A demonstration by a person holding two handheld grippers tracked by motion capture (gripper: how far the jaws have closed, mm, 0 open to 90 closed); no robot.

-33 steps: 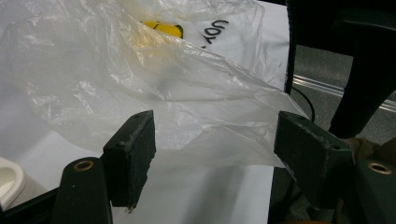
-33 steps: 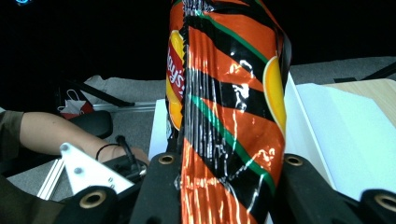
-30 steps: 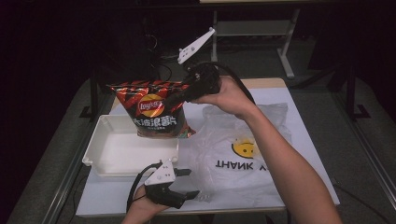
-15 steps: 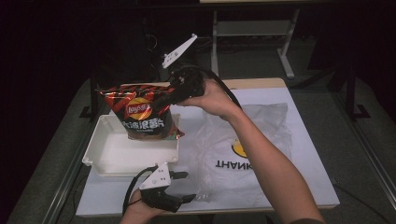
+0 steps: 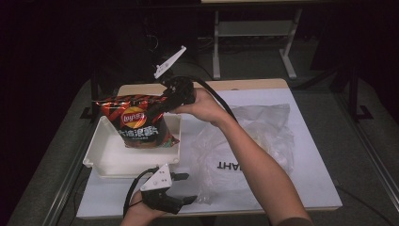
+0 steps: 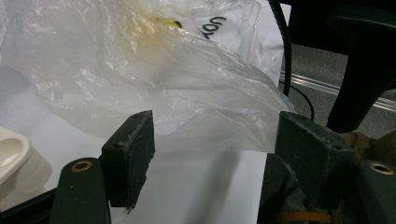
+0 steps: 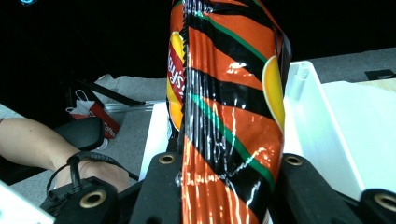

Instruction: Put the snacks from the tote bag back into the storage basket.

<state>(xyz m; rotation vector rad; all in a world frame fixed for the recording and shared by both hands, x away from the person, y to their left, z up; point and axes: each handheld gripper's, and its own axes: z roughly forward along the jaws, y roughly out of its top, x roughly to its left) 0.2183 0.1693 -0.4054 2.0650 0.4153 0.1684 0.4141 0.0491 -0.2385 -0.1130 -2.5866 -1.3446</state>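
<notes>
A red and black Lay's chip bag (image 5: 139, 123) hangs over the white tray (image 5: 108, 162), held by its upper right edge. My right gripper (image 5: 158, 107) is shut on that edge, and in the right gripper view the bag (image 7: 229, 107) stands pinched between the two jaws of the gripper (image 7: 229, 184). Whether the bag's lower end touches the tray I cannot tell. My left gripper (image 5: 189, 187) rests near the table's front edge, open, its jaws pointing right at the clear plastic bag (image 5: 249, 136). In the left gripper view the gripper (image 6: 215, 154) has nothing between its jaws, and the plastic bag (image 6: 154, 70) lies just beyond them.
The plastic bag carries a yellow smiley and the words THANK YOU, and lies crumpled on a white mat (image 5: 310, 179). A corner of the tray (image 6: 14, 158) sits at the left gripper's left. Dark floor and a metal stand (image 5: 254, 28) lie beyond the table.
My right gripper has carried the chip bag left and down, from beside the tray's far right corner to over the tray. The left gripper has stayed put.
</notes>
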